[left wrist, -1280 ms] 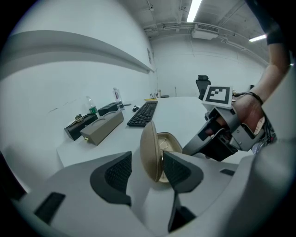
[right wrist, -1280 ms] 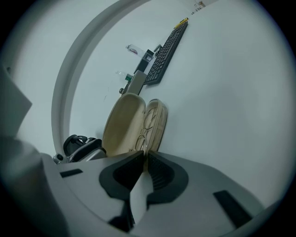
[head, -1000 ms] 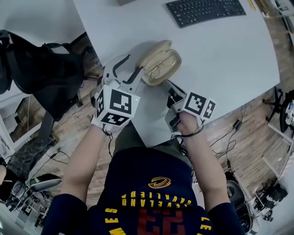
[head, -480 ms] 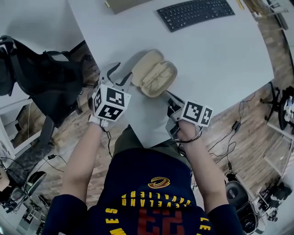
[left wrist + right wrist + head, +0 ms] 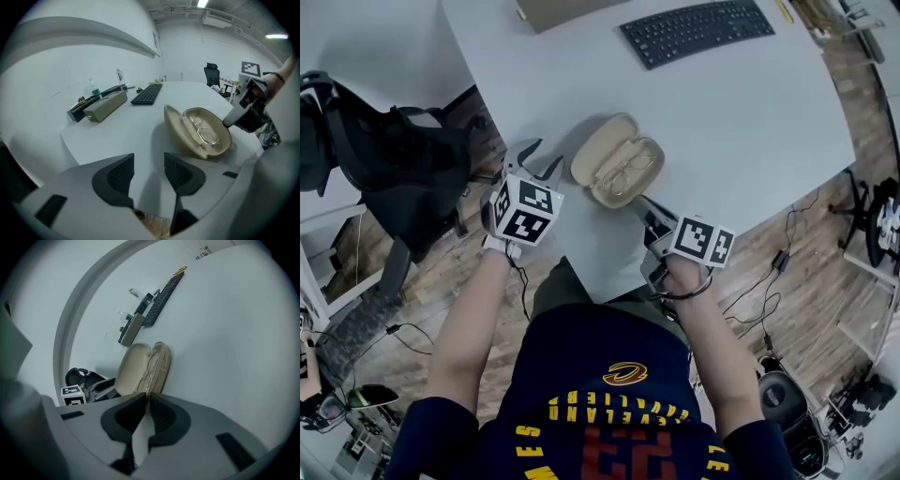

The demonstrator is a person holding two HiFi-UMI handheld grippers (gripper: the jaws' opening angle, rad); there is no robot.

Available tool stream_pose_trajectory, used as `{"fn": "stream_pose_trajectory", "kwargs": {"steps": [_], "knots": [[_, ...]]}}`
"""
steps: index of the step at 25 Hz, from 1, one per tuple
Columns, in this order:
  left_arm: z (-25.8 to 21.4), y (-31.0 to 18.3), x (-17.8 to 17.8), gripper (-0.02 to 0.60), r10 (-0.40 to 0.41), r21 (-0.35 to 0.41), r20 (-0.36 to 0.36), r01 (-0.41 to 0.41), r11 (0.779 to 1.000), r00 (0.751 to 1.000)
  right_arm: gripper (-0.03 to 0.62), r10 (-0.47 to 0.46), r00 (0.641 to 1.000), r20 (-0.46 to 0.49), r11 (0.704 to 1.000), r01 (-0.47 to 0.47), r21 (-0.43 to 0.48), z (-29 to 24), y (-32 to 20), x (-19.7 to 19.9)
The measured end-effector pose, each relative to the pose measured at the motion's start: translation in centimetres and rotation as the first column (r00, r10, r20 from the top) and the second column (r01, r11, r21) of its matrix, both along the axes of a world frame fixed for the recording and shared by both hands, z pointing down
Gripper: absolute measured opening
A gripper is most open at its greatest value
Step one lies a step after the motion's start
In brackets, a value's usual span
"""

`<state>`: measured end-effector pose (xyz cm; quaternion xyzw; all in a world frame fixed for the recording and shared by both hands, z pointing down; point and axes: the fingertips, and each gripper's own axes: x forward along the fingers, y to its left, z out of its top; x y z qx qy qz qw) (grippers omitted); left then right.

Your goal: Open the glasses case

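Glasses case (image 5: 617, 172) open; left hand-held gripper (image 5: 541, 157) wide, empty; right hand-held gripper (image 5: 640, 202) nearly closed, empty.

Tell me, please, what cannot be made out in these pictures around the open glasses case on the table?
Glasses inside the open glasses case: details too small, all views.
Right gripper: whether its tips touch the case rim; its own jaws hide this, right gripper view.
Bottle label: too small, left gripper view.
Box: cut by the top edge, head view.

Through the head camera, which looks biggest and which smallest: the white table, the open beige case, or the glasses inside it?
Largest to smallest:
1. White table
2. Open beige glasses case
3. Thin wire-framed glasses, lying inside the case
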<state>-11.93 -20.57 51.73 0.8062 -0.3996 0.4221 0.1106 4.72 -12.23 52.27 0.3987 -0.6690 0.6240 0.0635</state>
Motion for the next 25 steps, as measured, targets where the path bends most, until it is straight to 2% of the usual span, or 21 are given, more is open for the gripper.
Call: {"fn": "stream_pose_trajectory", "kwargs": {"steps": [3,7,12,19,23,25], "knots": [[0.2,0.3,-0.5,0.215,-0.023,-0.023,-0.030,0.022,0.999,0.999,0.038,-0.002,1.000,-0.008,1.000,0.002,-0.003,0.3,0.4,0.3],[-1.0,0.4,0.4,0.215,-0.022,-0.009,-0.072,0.021,1.000,0.997,0.038,0.005,1.000,-0.001,1.000,-0.005,-0.001,0.4,0.7,0.5],[-1.4,1.0,0.8,0.215,-0.015,-0.006,-0.080,0.014,1.000,0.997,0.040,0.010,1.000,0.011,1.000,-0.010,0.003,0.2,0.5,0.2],[-1.8,2.0,0.6,0.215,-0.027,-0.010,-0.096,0.027,1.000,0.995,0.041,-0.005,1.000,0.009,0.998,0.004,0.055,-0.6,0.2,-0.1],[-2.7,2.5,0.5,0.215,-0.044,-0.003,-0.115,0.044,0.999,0.992,0.103,-0.014,1.000,0.000,0.996,0.014,0.083,-1.2,0.2,0.0],[-3.3,2.7,0.4,0.215,-0.054,0.004,-0.130,0.055,0.998,0.990,0.114,-0.019,1.000,-0.003,0.996,0.019,0.092,-1.5,0.3,0.1]]}}
